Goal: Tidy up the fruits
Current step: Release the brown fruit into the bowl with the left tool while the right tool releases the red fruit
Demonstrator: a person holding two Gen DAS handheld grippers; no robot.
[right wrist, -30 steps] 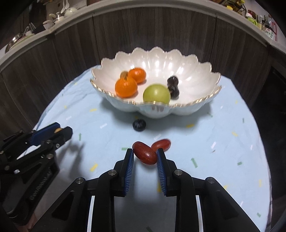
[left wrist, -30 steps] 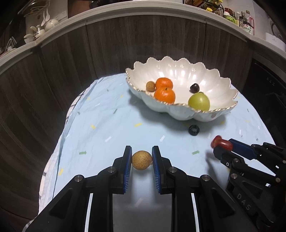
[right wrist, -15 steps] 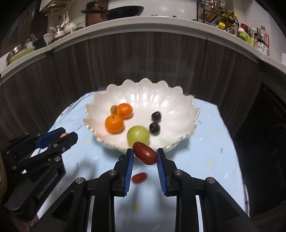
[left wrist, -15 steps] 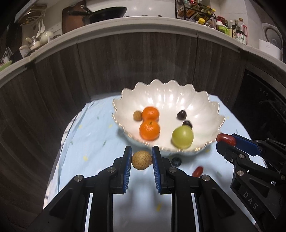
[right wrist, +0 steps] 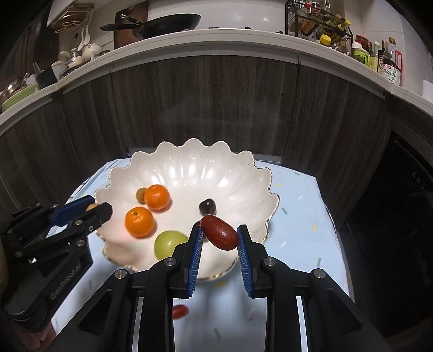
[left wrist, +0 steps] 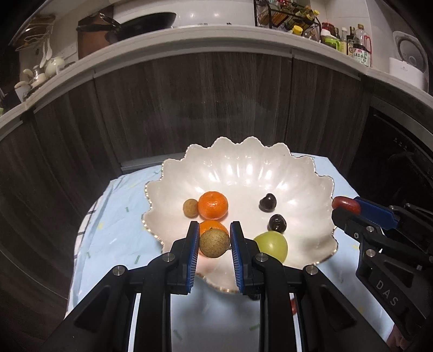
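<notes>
A white scalloped bowl (left wrist: 270, 173) (right wrist: 243, 184) stands on the light blue cloth. Inside lie two oranges (left wrist: 213, 205) (right wrist: 139, 222), a small brown fruit (left wrist: 190, 207), a green fruit (left wrist: 272, 245) (right wrist: 169, 243) and two dark fruits (left wrist: 268, 202). My left gripper (left wrist: 214, 243) is shut on a round brown fruit (left wrist: 214, 243), held above the bowl's near rim. My right gripper (right wrist: 219, 236) is shut on a red oblong fruit (right wrist: 219, 235), over the bowl's near right side. Each gripper shows at the edge of the other's view (left wrist: 349, 207) (right wrist: 93, 209).
Another red fruit (right wrist: 180, 311) lies on the cloth (right wrist: 303, 216) in front of the bowl. Dark wood cabinet fronts (left wrist: 216, 103) rise right behind the table. A counter above holds a pan (right wrist: 162, 23) and bottles (left wrist: 360, 51).
Both grippers rose and moved forward from the cloth to above the bowl's near rim, each carrying its fruit. One red fruit and a dark one stayed behind on the cloth.
</notes>
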